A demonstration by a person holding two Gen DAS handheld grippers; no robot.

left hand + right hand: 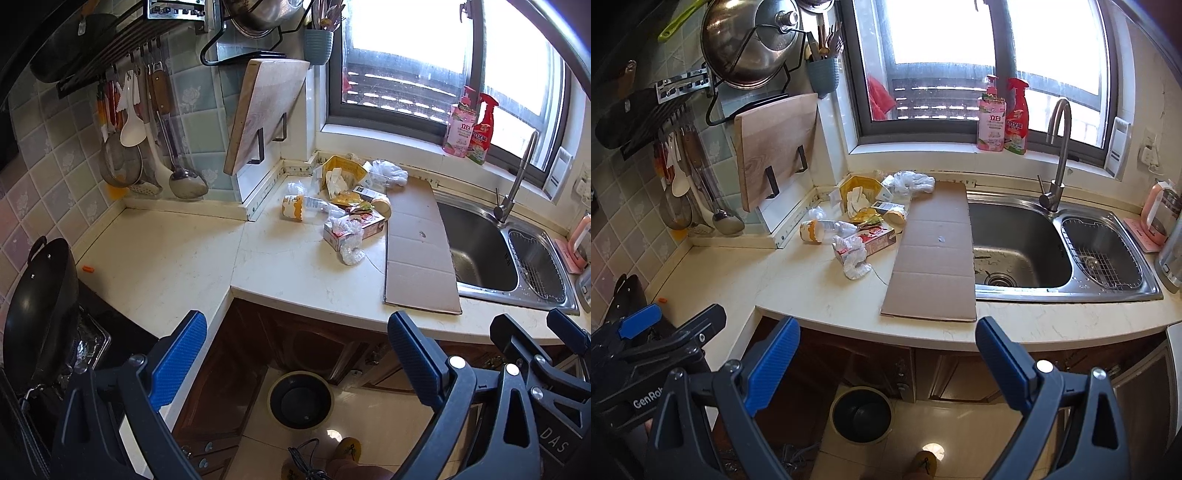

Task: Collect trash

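Left gripper (295, 354): occupying the bottom of the left wrist frame, jaws standing wide apart, gripping nothing, hanging over the counter edge. Right gripper (888, 358): filling the bottom of the right wrist frame, jaws likewise spread, holding nothing.

Bin (861, 413): dark, round, sitting on the floor tiles at lower centre, below the cabinet fronts.

Countertop (166, 266): pale stone, running across mid-frame. Cardboard sheet (936, 254): lying flat at centre, its right edge overlapping the rim of the sink (1019, 251).

Trash pile (864, 218): resting on the counter just left of the cardboard, centre of frame, near the back corner. Contents: a red carton (879, 236) lying on its side with crumpled clear plastic (854, 258) draped over its near end; a crushed bottle (823, 228) with an orange label lying to the left; a yellow box (858, 186) holding white scraps behind; a white plastic bag (910, 182) sitting by the cardboard's far end.

Cutting board (774, 147): leaning in its bracket, upper left. Two detergent bottles (1001, 118): standing on the windowsill, upper right.
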